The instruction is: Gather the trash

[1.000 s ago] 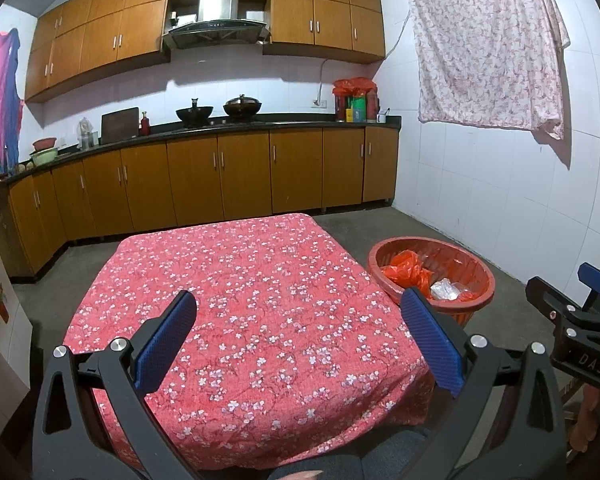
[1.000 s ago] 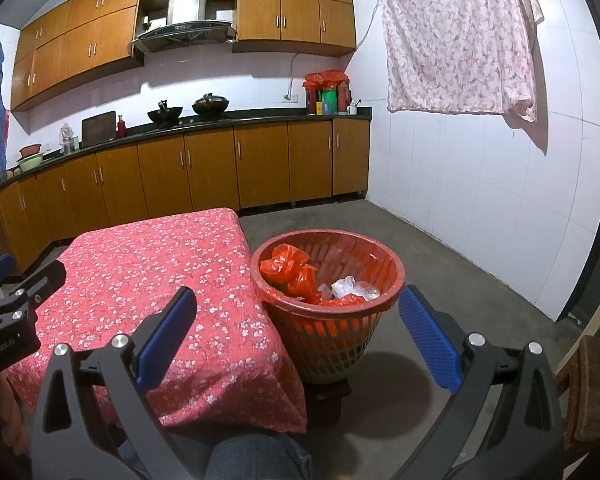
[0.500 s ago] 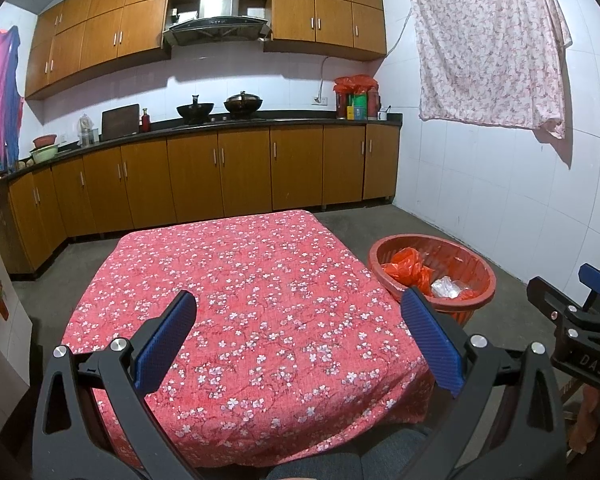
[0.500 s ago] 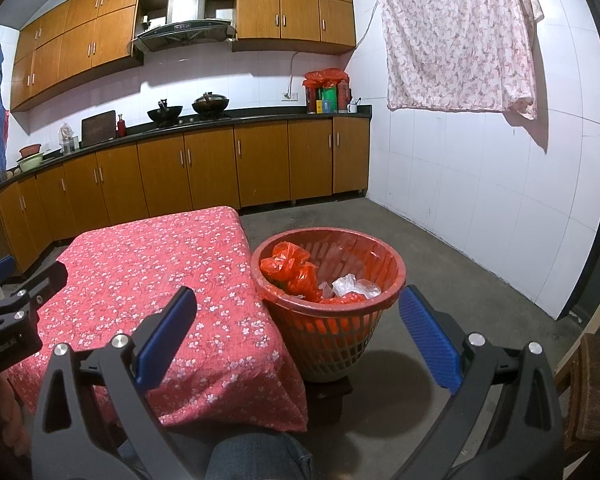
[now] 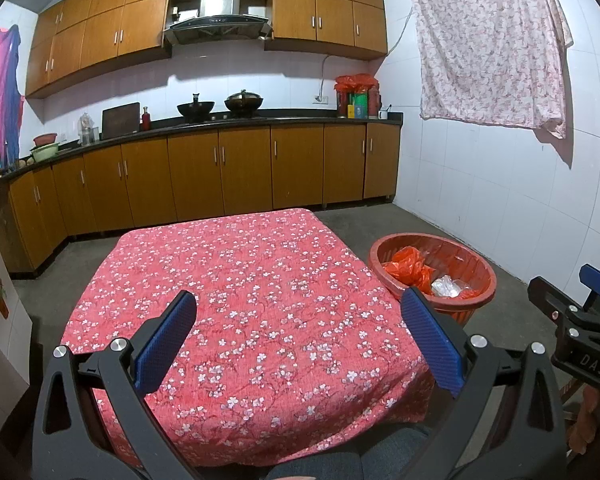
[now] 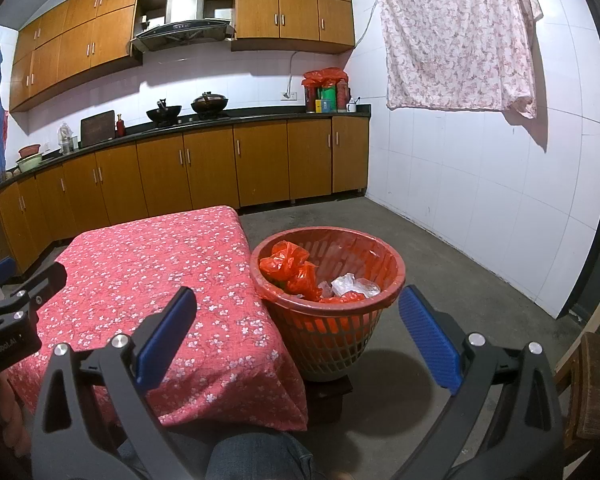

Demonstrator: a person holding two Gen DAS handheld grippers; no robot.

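Table [image 5: 244, 292] draped in a red floral cloth, filling the near centre of the left wrist view. Red basket [image 6: 328, 280] on the floor, just beside the table's right edge; in the right wrist view it lies ahead of the right gripper [image 6: 298, 330], between and beyond its jaws, and in the left wrist view it lies beyond the right fingertip of the left gripper [image 5: 298, 334]. Trash in the basket: crumpled orange bags [image 6: 290, 270] toward its left side, a clear plastic wrapper [image 6: 354, 285] just right of them. Both grippers hold their jaws spread wide with nothing between them, the left one over the near part of the table, the right one over the table's near right corner and the floor. Far background: wooden cabinets [image 5: 220, 176] beneath a dark counter carrying two pots [image 5: 220, 106]; floral sheet [image 6: 460, 36] hanging on the right wall. Compared with the frames one second earlier, the basket, the trash and both sets of jaws show no evident change.
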